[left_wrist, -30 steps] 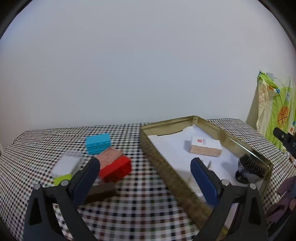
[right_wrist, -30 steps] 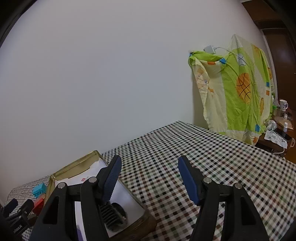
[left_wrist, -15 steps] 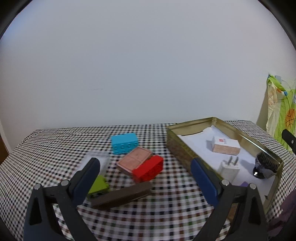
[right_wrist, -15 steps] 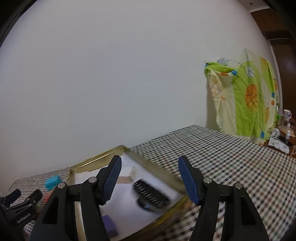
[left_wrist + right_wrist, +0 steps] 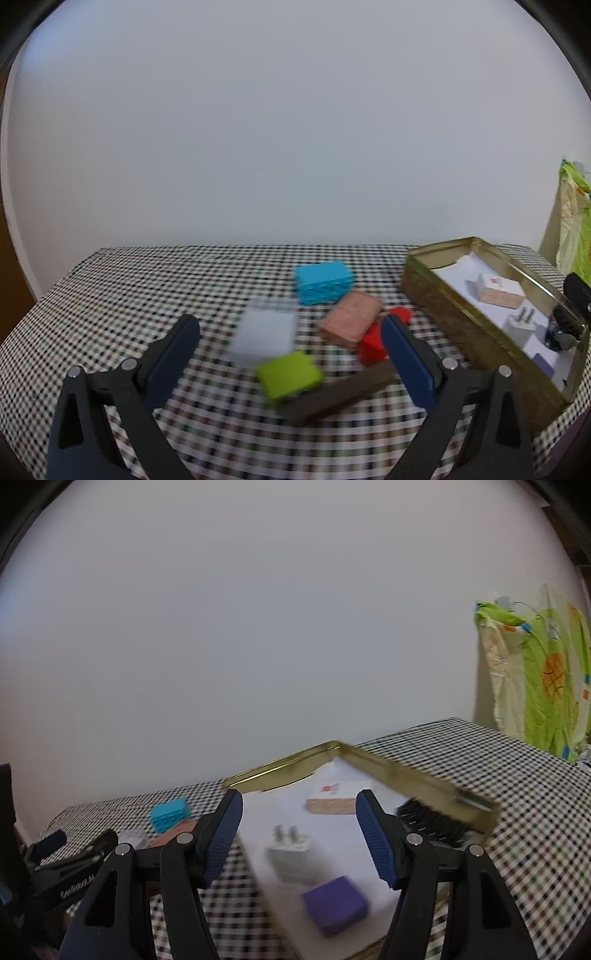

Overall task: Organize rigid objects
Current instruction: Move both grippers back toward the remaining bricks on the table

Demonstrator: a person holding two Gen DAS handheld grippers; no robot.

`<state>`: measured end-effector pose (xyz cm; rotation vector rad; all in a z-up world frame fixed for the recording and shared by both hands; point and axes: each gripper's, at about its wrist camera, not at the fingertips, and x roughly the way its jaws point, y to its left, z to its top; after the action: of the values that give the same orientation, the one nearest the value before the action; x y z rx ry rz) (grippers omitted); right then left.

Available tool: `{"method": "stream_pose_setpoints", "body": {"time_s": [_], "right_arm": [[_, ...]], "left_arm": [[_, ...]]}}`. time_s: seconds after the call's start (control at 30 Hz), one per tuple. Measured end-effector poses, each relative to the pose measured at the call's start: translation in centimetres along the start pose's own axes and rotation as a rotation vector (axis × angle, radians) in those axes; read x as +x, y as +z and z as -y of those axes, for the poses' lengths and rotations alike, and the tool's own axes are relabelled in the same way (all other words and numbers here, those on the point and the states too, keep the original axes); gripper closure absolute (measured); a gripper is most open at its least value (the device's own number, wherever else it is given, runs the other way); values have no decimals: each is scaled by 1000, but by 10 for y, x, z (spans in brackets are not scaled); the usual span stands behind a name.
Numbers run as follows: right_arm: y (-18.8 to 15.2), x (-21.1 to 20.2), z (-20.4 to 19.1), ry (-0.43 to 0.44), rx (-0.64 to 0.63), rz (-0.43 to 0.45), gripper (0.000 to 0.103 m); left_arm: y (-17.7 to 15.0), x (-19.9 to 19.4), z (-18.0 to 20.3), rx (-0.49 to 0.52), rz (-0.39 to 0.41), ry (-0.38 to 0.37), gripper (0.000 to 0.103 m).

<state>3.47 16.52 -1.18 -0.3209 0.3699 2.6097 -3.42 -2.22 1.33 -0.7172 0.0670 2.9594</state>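
My left gripper point(image 5: 291, 328) is open over a cluster on the checked cloth: a clear white box point(image 5: 264, 334), a green block point(image 5: 290, 373), a dark brown bar point(image 5: 338, 395), a pink block point(image 5: 351, 319), a red brick point(image 5: 376, 341) and a blue brick point(image 5: 323, 282). Nothing is between its fingers. A gold tin point(image 5: 443, 306) stands to the right. My right gripper point(image 5: 299, 805) is open above that gold tin point(image 5: 406, 771), which holds a white plug point(image 5: 291, 853), a purple block point(image 5: 334, 904), a cork-sided box point(image 5: 330, 797) and a black brush point(image 5: 432, 821).
The table point(image 5: 129, 280) ends at a white wall behind. A green patterned cloth point(image 5: 543, 679) hangs at the far right. The left gripper's body point(image 5: 70, 864) shows at the left of the right wrist view.
Both views have swung left. The block cluster now lies between my left fingers and the tin has slid to the right edge. My right gripper now faces into the tin instead of bare table.
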Motion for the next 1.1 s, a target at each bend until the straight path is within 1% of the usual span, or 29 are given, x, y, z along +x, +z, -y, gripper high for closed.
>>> {"method": "stream_pose_setpoints", "body": {"time_s": [0.17,0.3,0.33,0.37,0.4,0.5,0.6,0.77,0.83,0.9,0.97,1.07,1.1], "right_arm": [[-5,6,-25,55,-36,-39,37],[-12,9,-45,107,-50,-88,36],[-13,12,-50,116,-53,-105,34],[-15,14,-55,125,-55,-122,29],[-17,15,-60,133,-55,-134,26],[-21,21,-75,160,-58,-175,25],[-24,35,-90,173,-66,-234,25],[-37,48,-115,237,-65,-349,25],[-40,54,-120,231,-53,-373,25],[-44,65,-122,215,-1,-416,25],[-50,76,-125,222,25,-483,25],[-59,94,-140,224,-2,-562,25],[-59,100,-139,226,-3,-573,25]], "left_arm": [[2,11,-30,-23,-17,47,3],[2,20,-53,-71,-56,69,3],[2,23,-59,-82,-66,73,3],[2,24,-63,-87,-71,79,3],[3,26,-67,-88,-72,86,3],[3,28,-76,-88,-71,115,3],[4,32,-82,-92,-80,135,3],[6,39,-90,-93,-92,176,3],[8,41,-92,-98,-98,193,3],[8,41,-96,-103,-107,208,3],[7,41,-97,-95,-110,222,3],[6,40,-96,-90,-105,233,3],[5,39,-97,-90,-105,232,3]]}}
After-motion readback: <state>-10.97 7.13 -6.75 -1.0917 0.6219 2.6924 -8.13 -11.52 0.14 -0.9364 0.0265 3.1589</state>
